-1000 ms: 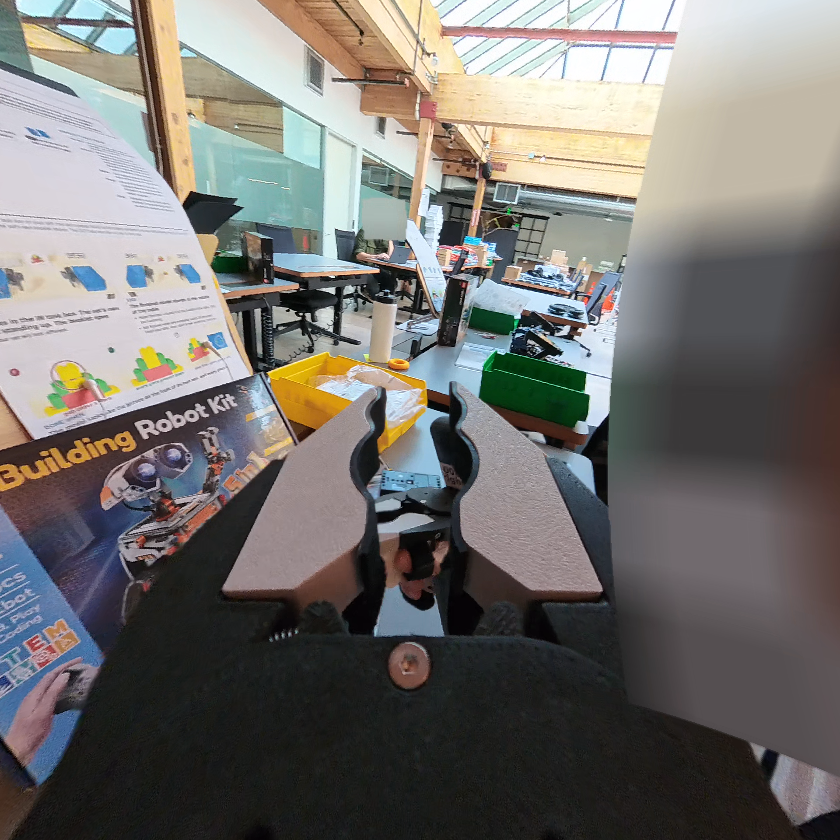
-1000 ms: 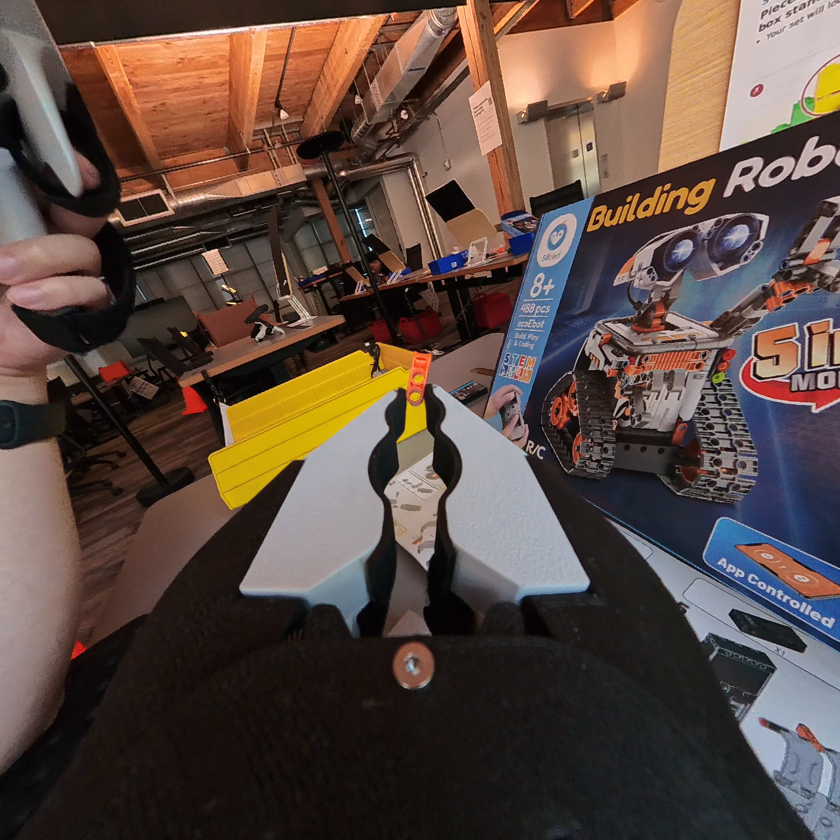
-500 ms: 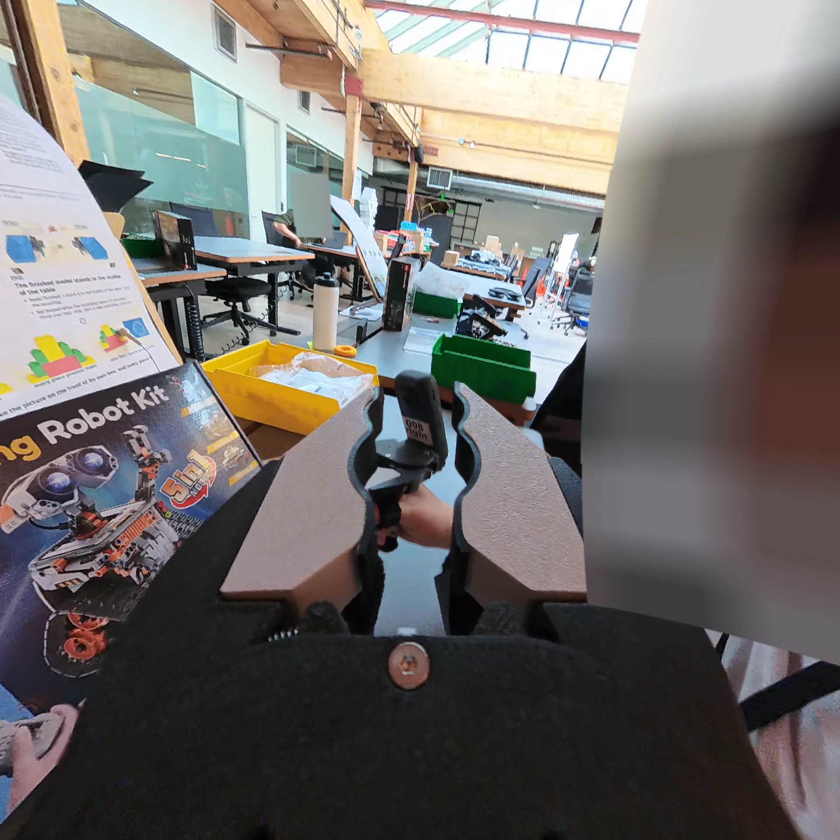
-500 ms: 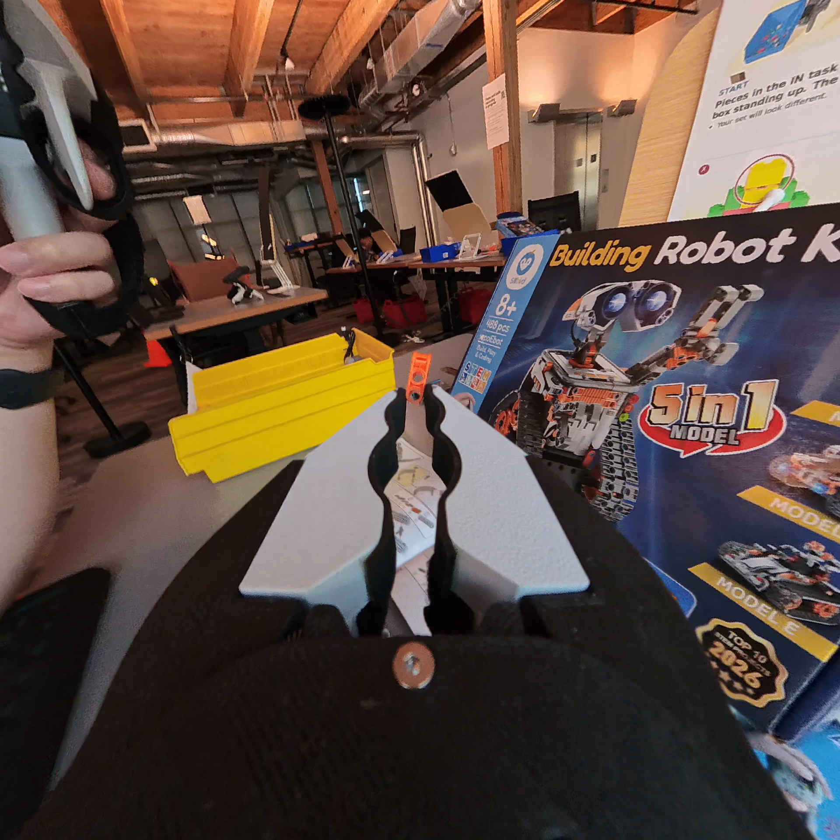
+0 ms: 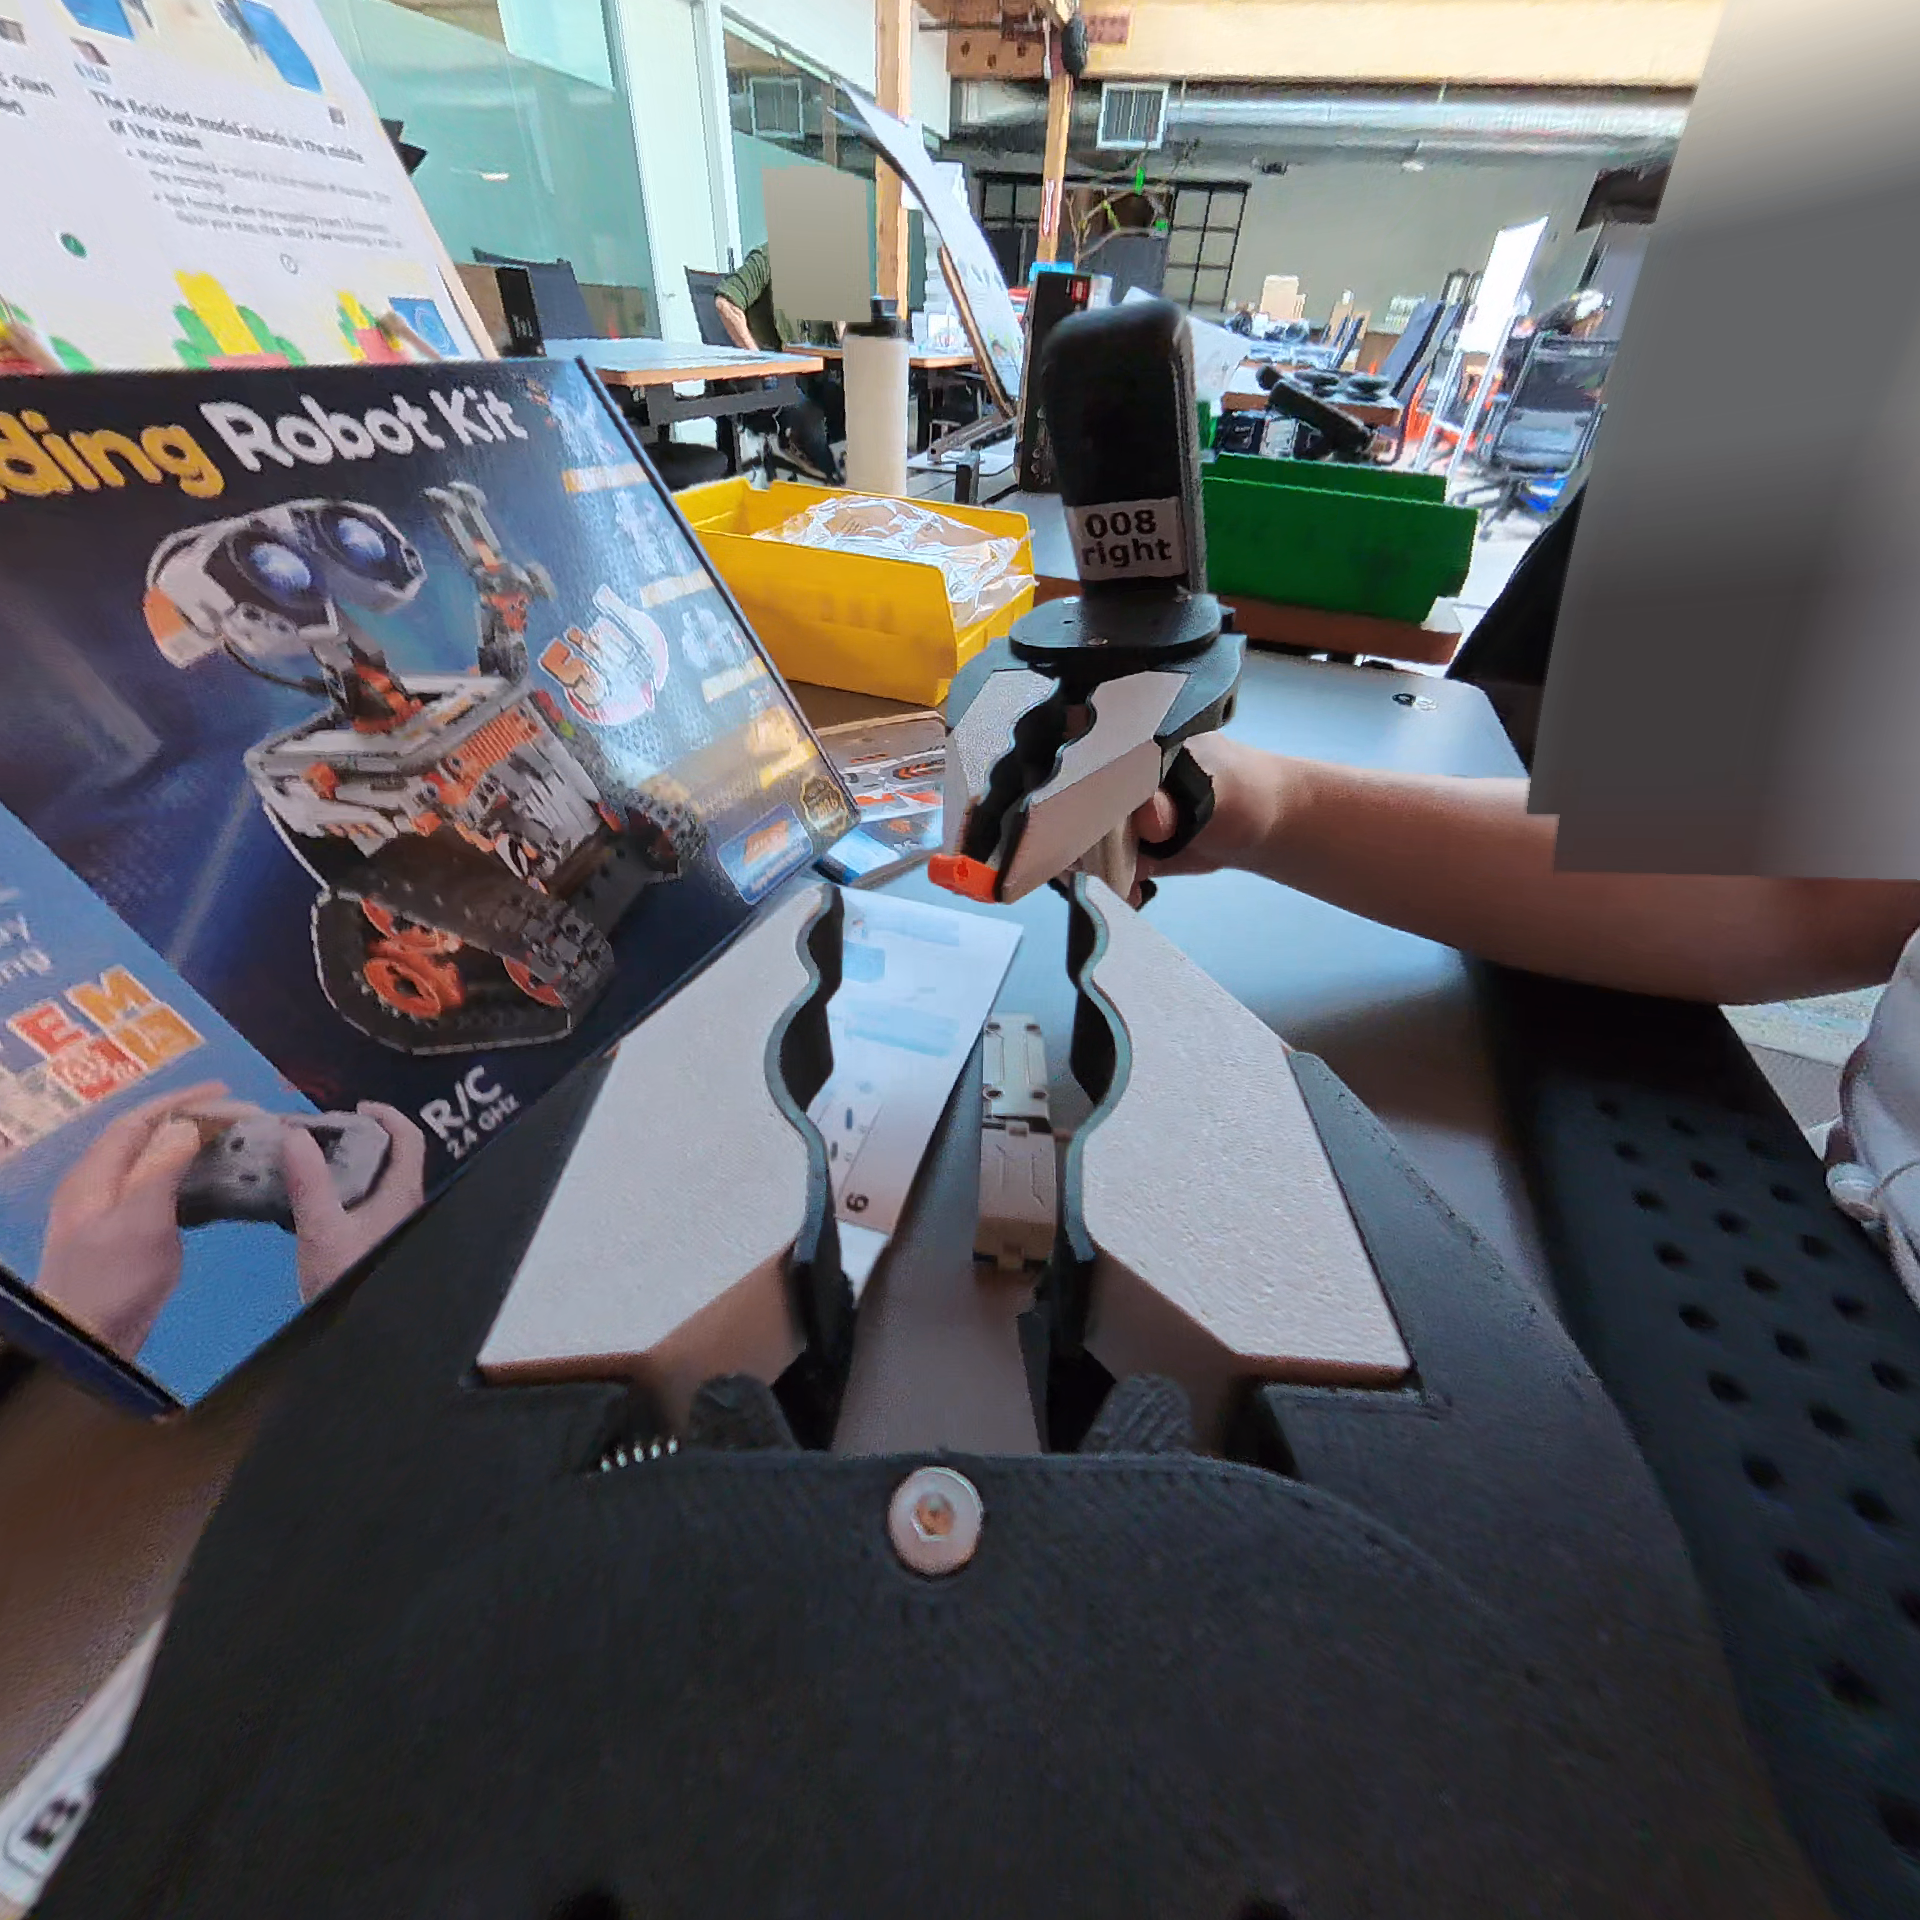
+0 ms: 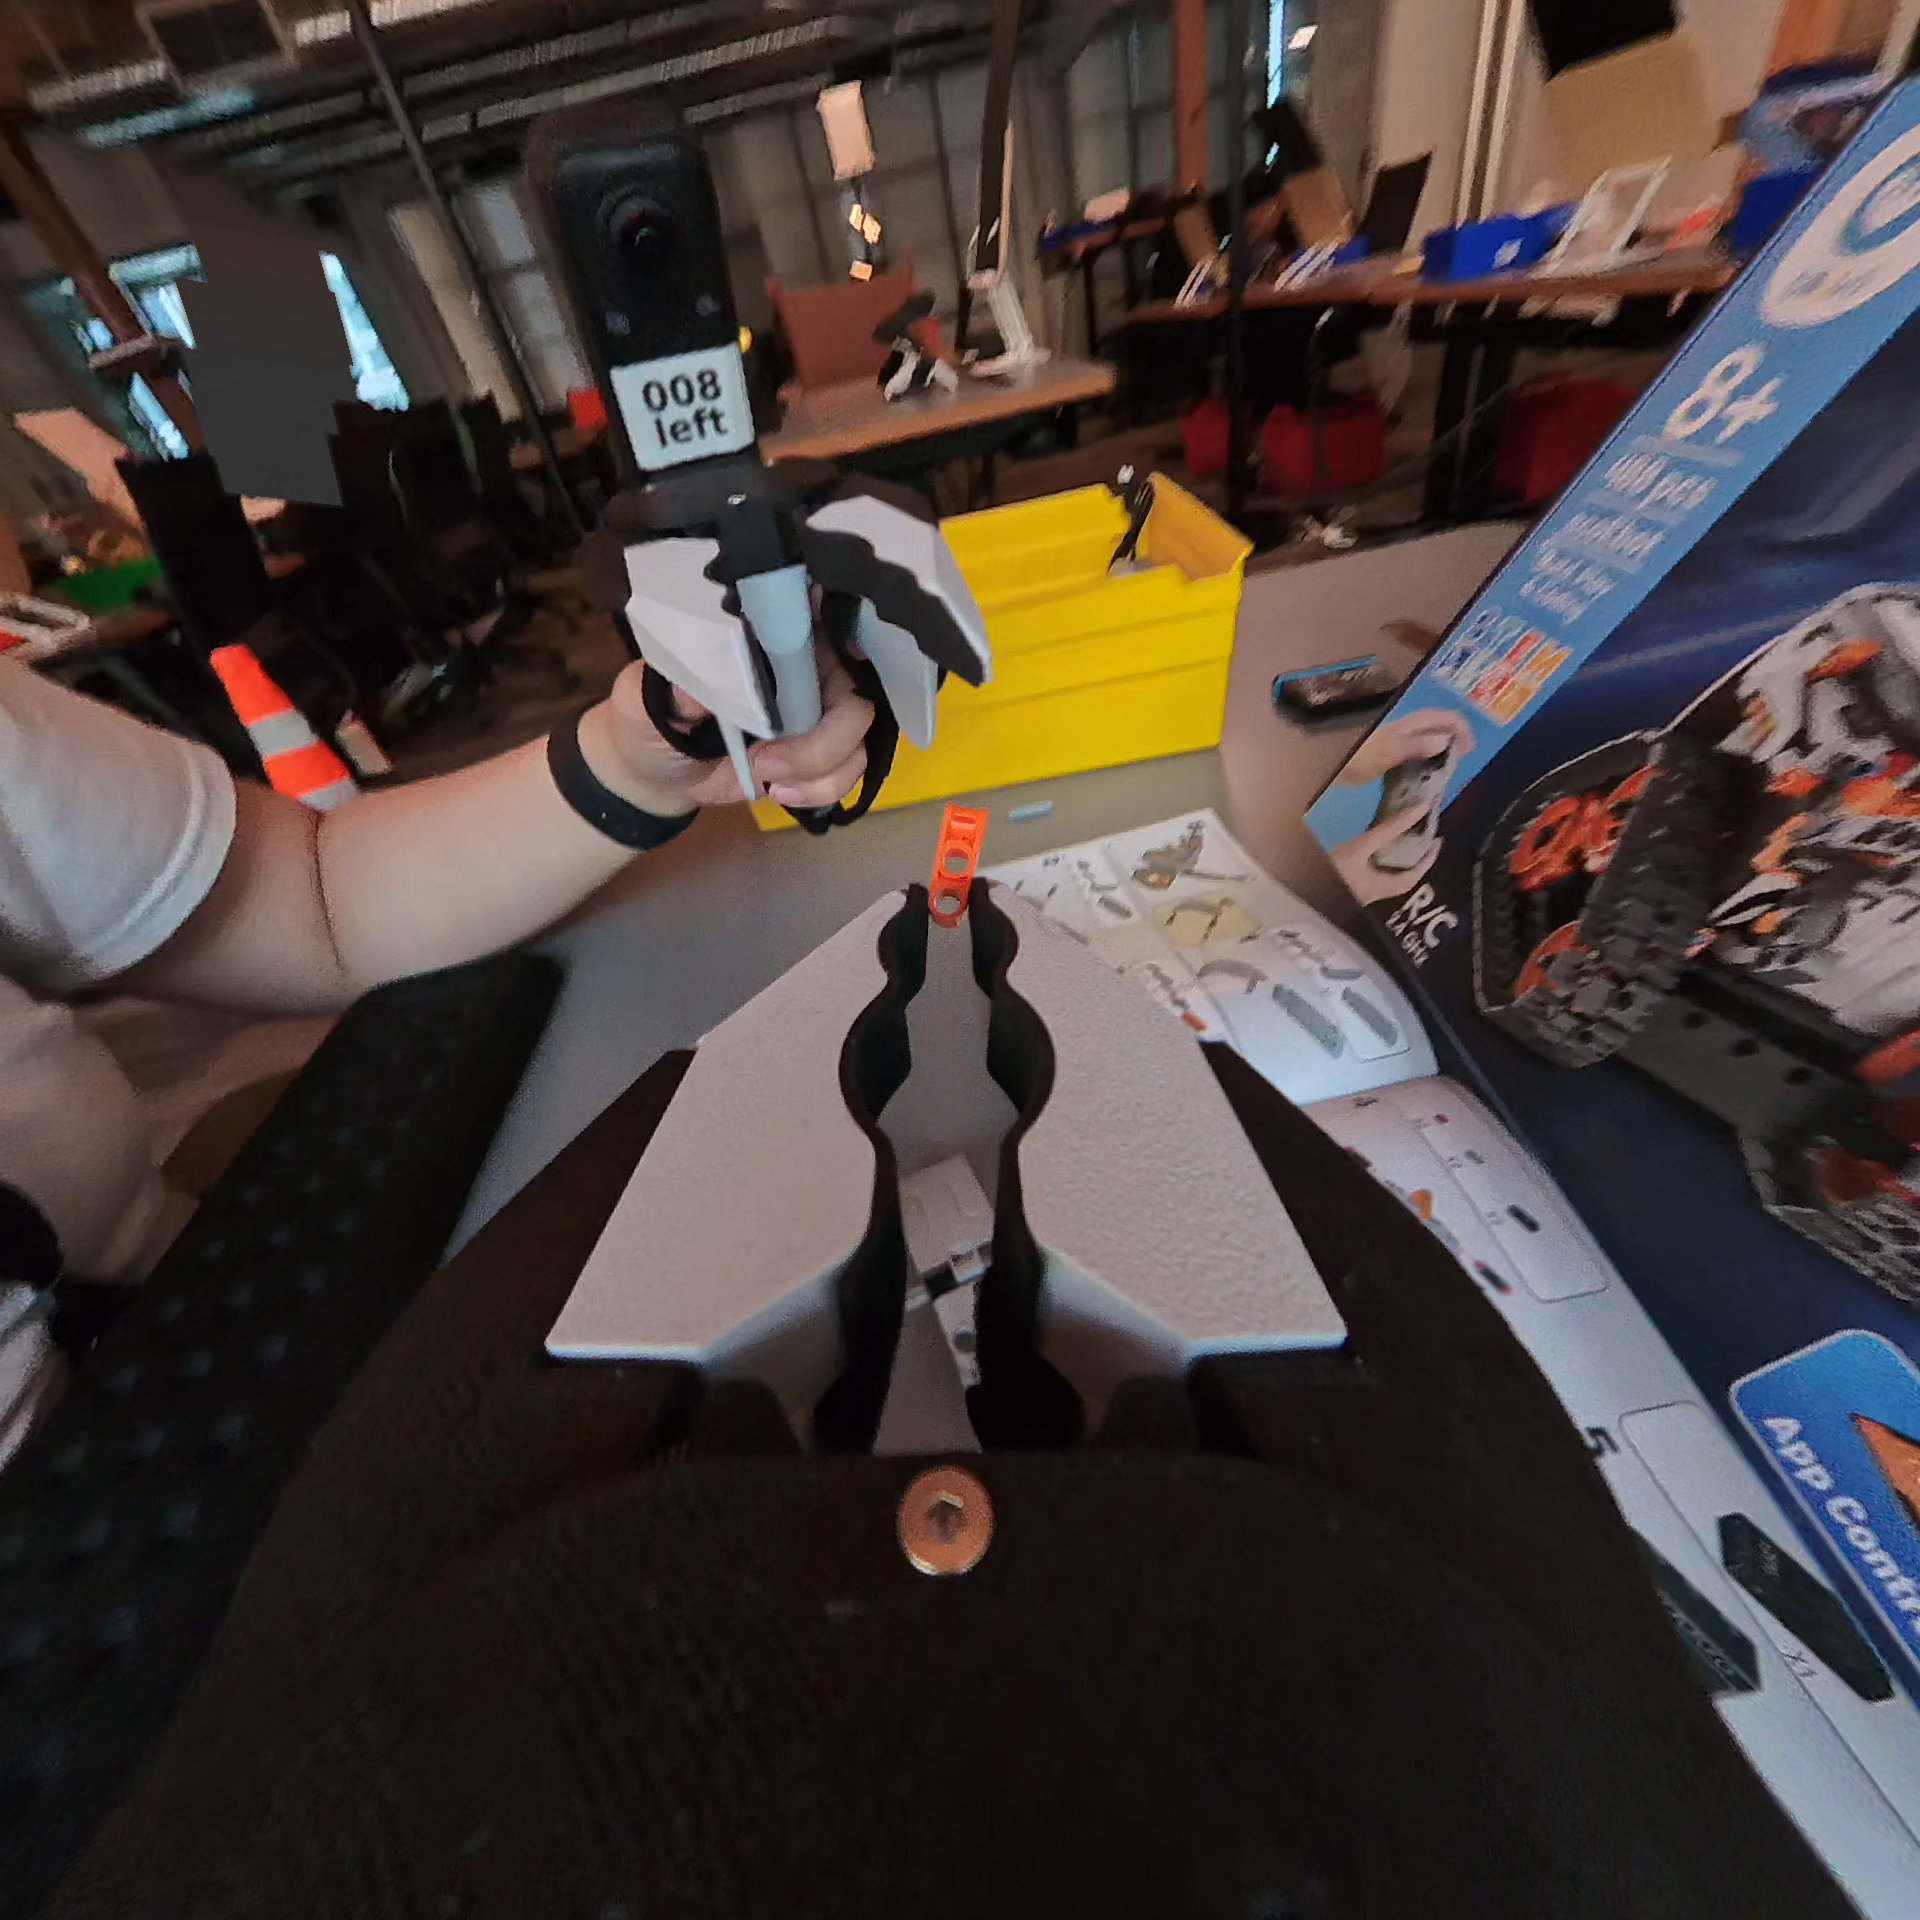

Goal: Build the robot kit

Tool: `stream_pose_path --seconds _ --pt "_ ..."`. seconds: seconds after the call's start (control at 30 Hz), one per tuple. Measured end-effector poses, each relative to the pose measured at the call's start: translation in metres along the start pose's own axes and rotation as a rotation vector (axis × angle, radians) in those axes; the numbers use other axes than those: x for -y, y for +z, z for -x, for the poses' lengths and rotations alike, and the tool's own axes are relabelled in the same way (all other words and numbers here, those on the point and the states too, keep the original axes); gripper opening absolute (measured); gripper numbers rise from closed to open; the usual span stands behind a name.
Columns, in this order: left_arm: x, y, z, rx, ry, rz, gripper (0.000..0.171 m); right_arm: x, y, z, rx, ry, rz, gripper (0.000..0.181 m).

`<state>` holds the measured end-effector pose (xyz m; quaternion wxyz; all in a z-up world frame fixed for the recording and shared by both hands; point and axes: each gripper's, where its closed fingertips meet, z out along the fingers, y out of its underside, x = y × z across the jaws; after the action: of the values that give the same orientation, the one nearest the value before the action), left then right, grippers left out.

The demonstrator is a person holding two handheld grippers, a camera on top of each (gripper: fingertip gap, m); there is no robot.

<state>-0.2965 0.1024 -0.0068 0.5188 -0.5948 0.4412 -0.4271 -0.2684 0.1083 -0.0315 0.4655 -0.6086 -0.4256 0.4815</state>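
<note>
Orange perforated beam (image 6: 956, 864) pinched at right gripper (image 6: 948, 914) jaws' tips, hovering beside robot-kit box (image 6: 1662, 883); left gripper (image 5: 951, 925) jaws open, empty, over grey part (image 5: 1016, 1143) on tabletop (image 5: 1299, 987).

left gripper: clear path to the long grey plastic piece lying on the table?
Probably yes. The left gripper is open and empty, and the long grey plastic piece lies bare on the dark table, framed between its fingers, nothing covering it.
</note>
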Motion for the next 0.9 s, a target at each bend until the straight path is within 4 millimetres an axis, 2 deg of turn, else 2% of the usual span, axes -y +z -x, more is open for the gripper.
stream_pose_path --seconds 0.1,0.2,0.33,0.47,0.63,0.77,0.83,0.9 --pt "-0.018 -0.011 0.001 0.056 0.037 -0.001 0.040 -0.017 0.008 0.013 0.104 0.062 0.085 0.007" --pt "-0.033 -0.016 -0.011 0.024 0.060 0.055 0.039 -0.021 0.013 0.027 0.210 0.166 0.109 0.007" --pt "-0.028 -0.016 -0.031 -0.107 -0.028 0.013 0.030 -0.015 0.015 0.043 0.337 0.293 0.086 0.007" --pt "-0.031 -0.011 -0.042 -0.166 -0.063 0.023 0.030 -0.011 0.014 0.052 0.396 0.309 0.065 0.007" --pt "-0.036 -0.006 -0.051 -0.228 -0.060 0.001 0.023 -0.019 0.017 0.056 0.381 0.220 0.089 0.007" --pt "-0.046 -0.008 -0.054 -0.262 -0.024 0.058 0.014 -0.029 0.026 0.059 0.361 0.155 0.136 0.007" --pt "-0.048 -0.013 -0.047 -0.208 0.046 0.097 0.015 -0.028 0.030 0.052 0.279 0.079 0.123 0.007" --pt "-0.043 -0.019 -0.040 -0.154 0.096 0.093 0.003 -0.018 0.030 0.037 0.157 0.011 0.076 0.007"
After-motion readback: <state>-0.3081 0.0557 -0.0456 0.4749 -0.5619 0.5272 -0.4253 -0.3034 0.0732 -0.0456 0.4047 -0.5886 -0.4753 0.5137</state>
